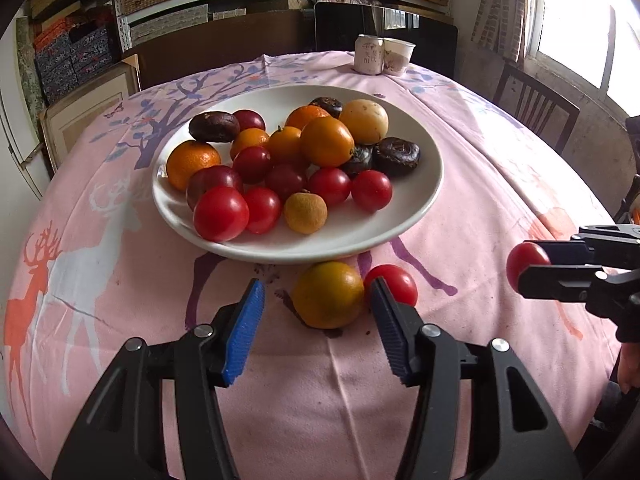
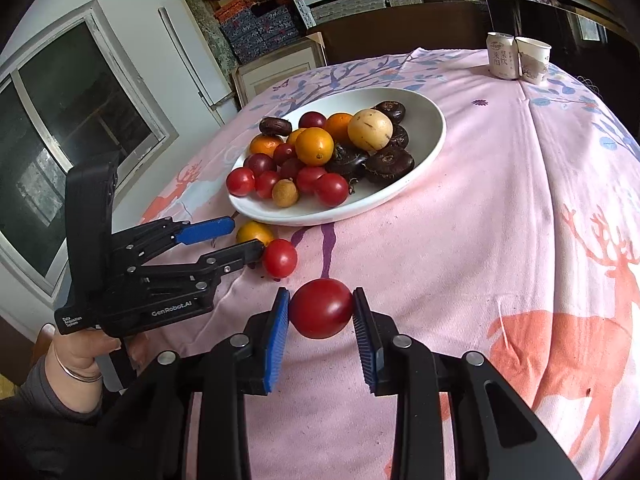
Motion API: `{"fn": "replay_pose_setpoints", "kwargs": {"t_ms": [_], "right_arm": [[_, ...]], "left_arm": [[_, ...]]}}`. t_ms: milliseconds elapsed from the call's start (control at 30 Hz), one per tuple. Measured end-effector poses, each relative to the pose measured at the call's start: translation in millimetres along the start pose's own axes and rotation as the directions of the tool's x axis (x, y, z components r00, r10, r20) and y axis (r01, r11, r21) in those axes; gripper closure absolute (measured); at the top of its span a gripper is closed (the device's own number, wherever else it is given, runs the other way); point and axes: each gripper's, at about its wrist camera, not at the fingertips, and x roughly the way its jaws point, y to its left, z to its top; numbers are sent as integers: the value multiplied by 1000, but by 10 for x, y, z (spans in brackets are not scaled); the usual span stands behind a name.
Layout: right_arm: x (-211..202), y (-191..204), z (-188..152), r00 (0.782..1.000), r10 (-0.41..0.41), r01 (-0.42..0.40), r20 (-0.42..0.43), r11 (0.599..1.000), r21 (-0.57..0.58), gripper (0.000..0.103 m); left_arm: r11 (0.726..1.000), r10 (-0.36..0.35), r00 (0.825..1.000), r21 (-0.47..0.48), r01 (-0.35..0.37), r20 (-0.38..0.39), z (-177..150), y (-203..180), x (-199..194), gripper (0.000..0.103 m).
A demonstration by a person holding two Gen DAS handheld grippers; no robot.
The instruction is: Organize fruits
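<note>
A white plate [image 1: 420, 204] holds several fruits: red tomatoes, oranges, dark water chestnuts, a pale yellow fruit. In front of it on the pink cloth lie an orange [image 1: 327, 294] and a red tomato [image 1: 396, 282]. My left gripper [image 1: 318, 304] is open, its blue pads on either side of the orange. In the right wrist view the left gripper [image 2: 242, 238] straddles that orange [image 2: 254, 233], beside the tomato [image 2: 280, 258]. My right gripper [image 2: 321, 308] is shut on a dark red tomato [image 2: 320, 308], held above the cloth; it also shows in the left wrist view [image 1: 526, 262].
A can [image 1: 368, 54] and a paper cup [image 1: 397, 56] stand at the table's far edge. A wooden chair [image 1: 536, 108] stands at the right by the window. Shelves with boxes fill the back wall. The person's hand [image 2: 80, 354] holds the left gripper.
</note>
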Motion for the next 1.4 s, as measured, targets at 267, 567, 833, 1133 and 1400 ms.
{"fn": "replay_pose_setpoints", "kwargs": {"t_ms": [267, 567, 833, 1133, 1400], "right_arm": [[-63, 1, 31, 1000, 3, -2, 12, 1000, -10, 71], [-91, -104, 55, 1000, -1, 0, 21, 1000, 25, 71], [-218, -163, 24, 999, -1, -1, 36, 1000, 28, 71], [-321, -288, 0, 998, 12, -15, 60, 999, 53, 71], [-264, -265, -15, 998, 31, -33, 51, 998, 51, 71]], "left_arm": [[999, -40, 999, 8, 40, 13, -42, -51, -104, 52], [992, -107, 994, 72, 105, 15, -57, -504, -112, 52], [997, -66, 998, 37, 66, -8, 110, -493, 92, 54], [984, -178, 984, 36, 177, 14, -51, -497, -215, 71], [998, -18, 998, 65, 22, -61, -25, -476, 150, 72]]}}
